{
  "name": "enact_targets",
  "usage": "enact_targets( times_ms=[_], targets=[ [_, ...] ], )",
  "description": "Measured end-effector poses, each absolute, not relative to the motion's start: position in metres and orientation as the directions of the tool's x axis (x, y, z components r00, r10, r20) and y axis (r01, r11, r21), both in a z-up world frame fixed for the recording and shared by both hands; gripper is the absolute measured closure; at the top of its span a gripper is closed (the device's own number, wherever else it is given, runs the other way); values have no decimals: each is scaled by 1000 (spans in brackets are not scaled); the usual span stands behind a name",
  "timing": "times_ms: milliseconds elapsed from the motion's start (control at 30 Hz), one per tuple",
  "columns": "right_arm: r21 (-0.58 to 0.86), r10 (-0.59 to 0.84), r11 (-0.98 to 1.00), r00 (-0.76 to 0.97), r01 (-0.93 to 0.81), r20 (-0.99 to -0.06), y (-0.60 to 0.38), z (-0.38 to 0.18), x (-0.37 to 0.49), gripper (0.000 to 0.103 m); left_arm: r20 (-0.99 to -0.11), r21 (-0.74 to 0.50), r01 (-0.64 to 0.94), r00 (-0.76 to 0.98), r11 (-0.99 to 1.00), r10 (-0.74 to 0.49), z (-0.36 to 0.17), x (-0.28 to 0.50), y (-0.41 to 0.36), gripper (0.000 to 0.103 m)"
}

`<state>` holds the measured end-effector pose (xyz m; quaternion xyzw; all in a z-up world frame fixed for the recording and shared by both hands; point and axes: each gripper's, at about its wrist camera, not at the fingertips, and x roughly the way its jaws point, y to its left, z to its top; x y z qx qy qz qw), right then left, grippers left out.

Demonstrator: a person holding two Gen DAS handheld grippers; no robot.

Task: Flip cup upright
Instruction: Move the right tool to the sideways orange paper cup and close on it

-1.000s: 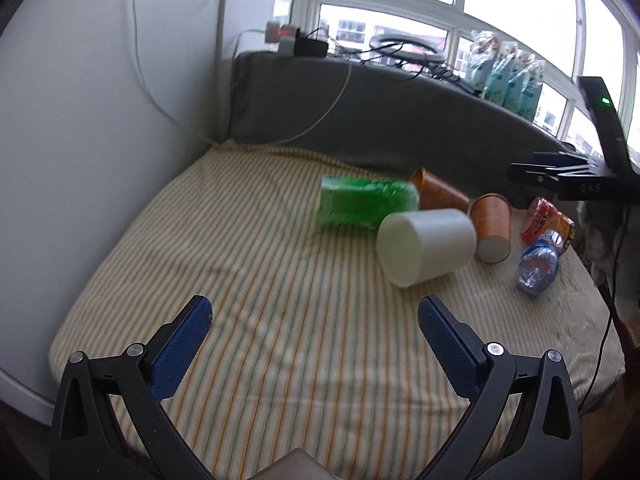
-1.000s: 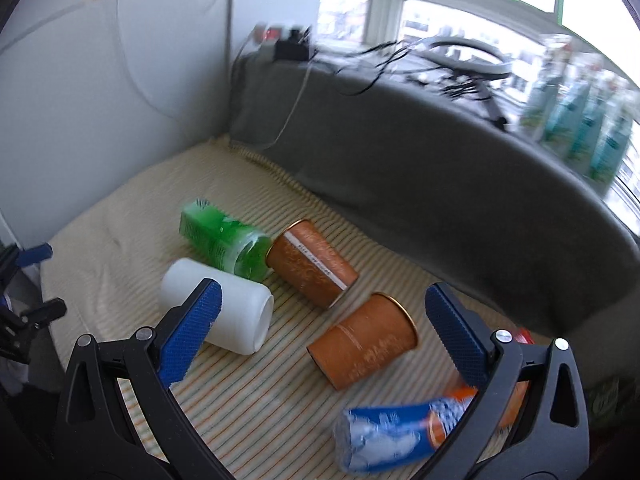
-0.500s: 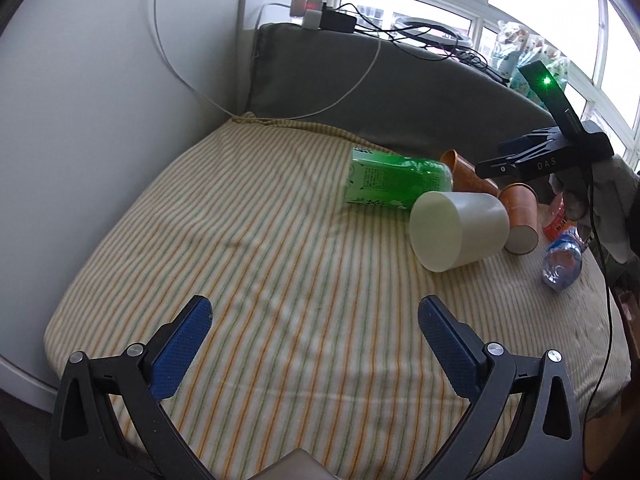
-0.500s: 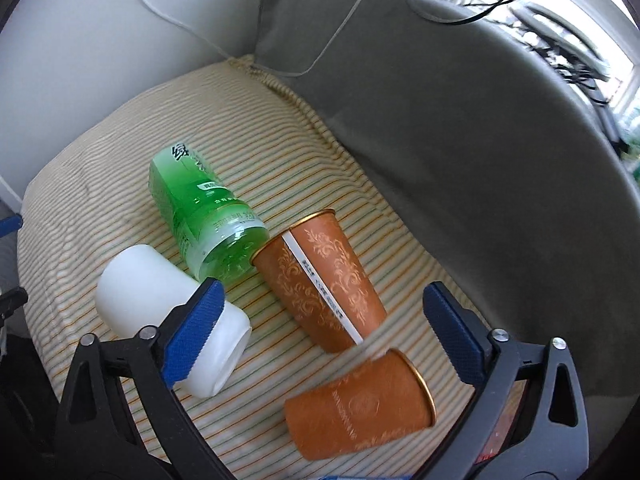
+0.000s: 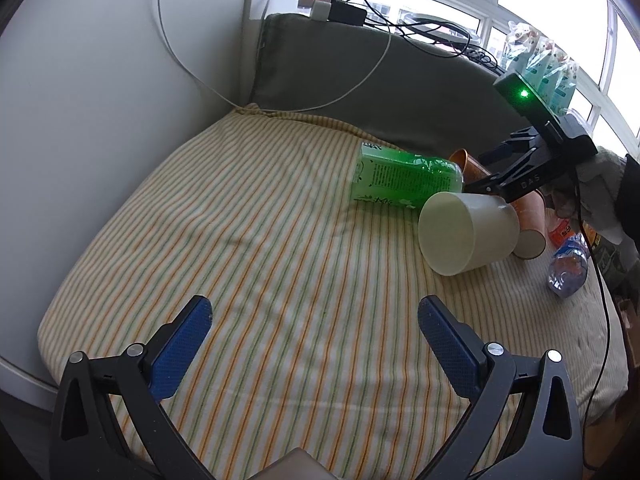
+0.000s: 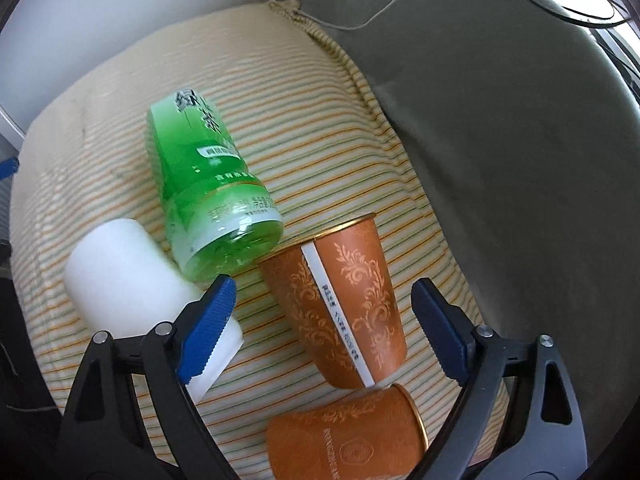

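Note:
An orange paper cup with a white seam (image 6: 348, 300) lies on its side on the striped cushion (image 6: 304, 128), rim toward the grey backrest. My right gripper (image 6: 324, 312) is open, its blue pads on either side of this cup, just above it. A second orange cup (image 6: 344, 432) lies on its side below it. A white cup (image 6: 132, 280) lies on its side at the left; it also shows in the left wrist view (image 5: 468, 232). My left gripper (image 5: 314, 340) is open and empty over bare cushion, well short of the cups. The right gripper shows in the left wrist view (image 5: 520, 172).
A green bottle (image 6: 208, 192) lies against the white cup and the seamed orange cup. A blue-capped plastic bottle (image 5: 568, 268) lies at the cushion's right edge. A grey backrest (image 6: 500, 100) and white wall (image 5: 100, 100) border the cushion. Cables hang over the backrest.
My right gripper has moved down and forward, closing in on the seamed orange cup, which now sits between its pads. My left gripper has shifted only slightly.

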<state>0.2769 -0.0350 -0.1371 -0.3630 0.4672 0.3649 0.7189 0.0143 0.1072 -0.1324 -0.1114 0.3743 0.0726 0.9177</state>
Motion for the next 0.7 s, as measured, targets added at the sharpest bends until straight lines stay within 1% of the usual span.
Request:
enact_targets(
  times_ms=[67,100,167,267,367,700],
  targets=[
    [-179,182,467,293,-866,-939,-34,-140,278,15,-706,-148,-216,707,965,50,-133,15,107,1],
    [-178,180,469,291,-865,-940,-33,-142,279,19,-705,-146,-215,707,966,51,-133,15,107,1],
    [-160,189,473,277,-866,-942,-33,-144,281,23,-703,-145,-215,709,966,52,-133,15,108,1],
    [-157,193,472,276,-867,-942,-31,-148,284,23,-703,-145,-219,709,965,56,-133,16,108,1],
    [-157,195,483,281,-862,-940,-33,-147,281,30,-703,-147,-220,709,964,55,-133,16,108,1],
    [-155,222,521,309,-839,-925,-38,-145,283,35,-699,-143,-219,713,965,58,-132,15,106,1]
  ],
)
